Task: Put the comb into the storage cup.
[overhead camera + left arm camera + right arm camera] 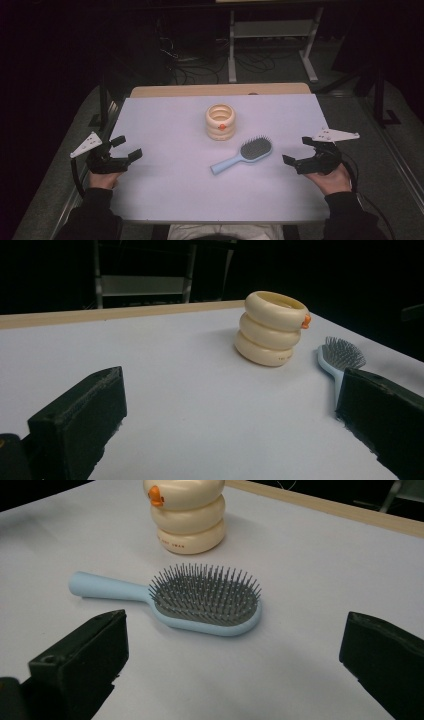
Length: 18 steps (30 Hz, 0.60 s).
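A light blue hairbrush (244,154) with grey bristles lies bristles-up near the middle of the white table (165,180), handle toward the person. Behind it stands a cream holder (220,121) shaped like three stacked rings, with a small orange beak on its front. My left gripper (127,147) rests open at the table's left edge, nothing between its jaws. Open and holding nothing, my right gripper (297,150) sits at the right edge, just right of the brush. The right gripper view has the hairbrush (200,600) close ahead and the holder (187,512) beyond. The left gripper view looks across at the holder (271,329) and the brush head (341,356).
A wooden strip (220,89) borders the table's far edge. Beyond it stand metal frame legs (232,50) and loose cables (195,65) on a dark floor. The person's sleeves (95,210) come in at the bottom corners.
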Tool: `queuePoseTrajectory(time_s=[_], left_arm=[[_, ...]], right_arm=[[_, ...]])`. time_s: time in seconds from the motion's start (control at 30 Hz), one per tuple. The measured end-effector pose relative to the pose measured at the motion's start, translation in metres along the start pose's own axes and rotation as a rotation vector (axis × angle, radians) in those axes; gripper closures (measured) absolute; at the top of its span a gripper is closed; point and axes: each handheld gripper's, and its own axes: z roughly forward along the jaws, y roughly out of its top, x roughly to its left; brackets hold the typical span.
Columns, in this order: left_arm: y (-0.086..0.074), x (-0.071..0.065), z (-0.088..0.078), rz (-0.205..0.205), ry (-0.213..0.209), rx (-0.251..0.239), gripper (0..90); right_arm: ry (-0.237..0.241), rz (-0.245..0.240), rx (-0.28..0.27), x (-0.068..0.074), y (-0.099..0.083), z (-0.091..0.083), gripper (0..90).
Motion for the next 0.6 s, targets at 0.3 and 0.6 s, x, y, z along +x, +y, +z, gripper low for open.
queuePoseTrajectory(time_s=[0.3,0.6], left_arm=[[-0.001,-0.001,0.002,0.009,0.011,0.004,0.0],[-0.001,0.000,0.002,0.001,0.008,0.005,0.0]], right_arm=[[0.004,-0.032,0.006,0.006,0.006,-0.004,0.0],[0.013,-0.048,0.040,0.008,0.013,-0.002,0.0]])
